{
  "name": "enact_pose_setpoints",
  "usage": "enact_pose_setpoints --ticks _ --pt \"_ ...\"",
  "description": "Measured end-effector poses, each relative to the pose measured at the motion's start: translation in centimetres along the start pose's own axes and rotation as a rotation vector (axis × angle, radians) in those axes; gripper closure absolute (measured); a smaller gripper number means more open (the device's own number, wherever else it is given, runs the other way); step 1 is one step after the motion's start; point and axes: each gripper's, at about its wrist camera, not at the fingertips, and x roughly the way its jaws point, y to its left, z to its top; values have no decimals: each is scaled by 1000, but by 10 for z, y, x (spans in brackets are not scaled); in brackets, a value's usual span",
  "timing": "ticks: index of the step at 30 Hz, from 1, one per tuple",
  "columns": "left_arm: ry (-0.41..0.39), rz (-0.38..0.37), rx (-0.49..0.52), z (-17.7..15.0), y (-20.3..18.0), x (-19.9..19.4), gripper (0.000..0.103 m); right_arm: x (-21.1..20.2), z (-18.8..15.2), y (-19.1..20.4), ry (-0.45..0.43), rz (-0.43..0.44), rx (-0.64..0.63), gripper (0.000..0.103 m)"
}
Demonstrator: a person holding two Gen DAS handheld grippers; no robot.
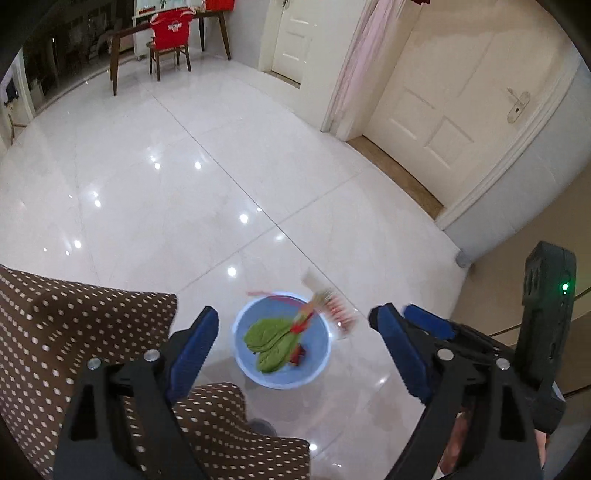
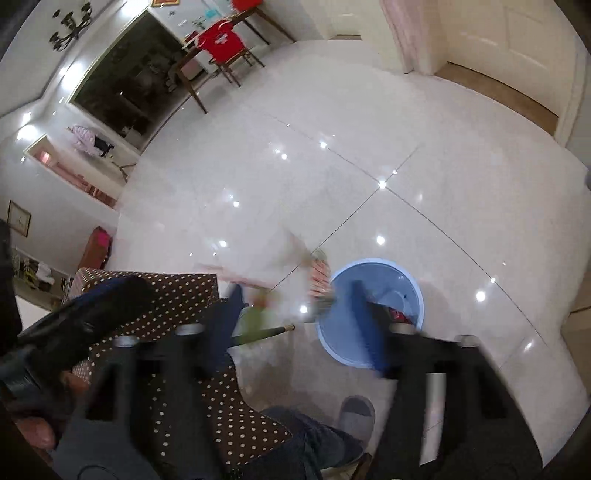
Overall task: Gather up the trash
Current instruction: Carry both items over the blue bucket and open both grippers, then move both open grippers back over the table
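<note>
Both claws are standing wide apart with nothing between the pads: the left gripper (image 1: 291, 339) is framing the lower middle of its own view, blue fingers (image 1: 195, 350) spread to either side of the blue bin (image 1: 317, 373), and the right gripper (image 2: 299, 325) is showing the same spread in its view, though heavily smeared by blur. That bin is sitting on the glossy white tiled floor (image 1: 184, 192), low and centre in the left wrist view, and green leaves (image 1: 269, 339) are lying inside it beside a small red scrap (image 1: 298, 355). A red-and-white wrapper (image 1: 332, 306) is blurring in the air at the bin's upper right rim, touching neither claw, with a thin red strip (image 1: 258, 293) streaking just above the rim's upper left. In the right wrist view the same wrapper (image 2: 317, 277) is smearing just left of the bin (image 2: 413, 288), and a green blur (image 2: 258, 314) is showing between the fingers; what it is I cannot tell. A brown polka-dot cloth (image 1: 74, 325) is filling the lower left, and a grey slipper (image 2: 356, 413) is peeking in at the bottom. Far off at upper left, a chair with a red shirt (image 1: 171, 31) is standing at a wooden table (image 1: 122, 37).
</note>
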Motion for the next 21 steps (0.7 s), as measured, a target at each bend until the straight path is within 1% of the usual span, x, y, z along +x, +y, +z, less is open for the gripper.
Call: enact_pose_setpoints --ticks 1,2,3,5,8,10,14,18,21 --pt "-6 13 1 0 1 -2 15 0 -2 -2 1 1 6 32" --pt "-12 21 2 -1 1 -5 15 1 -3 -3 2 -3 13 21" --pt "-22 32 6 -2 3 -9 15 -1 -5 -5 -7 -10 21 12" --pt "-41 47 11 -3 2 -16 14 -4 -8 -5 -23 -9 29 6" --pt "-77 58 16 -8 3 -33 14 -15 -15 -3 -51 -26 35 6" --pt "-100 65 22 -12 2 -45 14 -24 -14 4 -72 -48 21 6" --pt "-157 73 49 -22 -1 -74 12 -42 -15 22 -115 -54 4 6" --pt "-205 51 58 -30 -2 -106 11 -70 -18 46 -171 -45 -30 6" --pt "-263 60 64 -38 0 -137 11 -89 -22 68 -210 -44 -68 6"
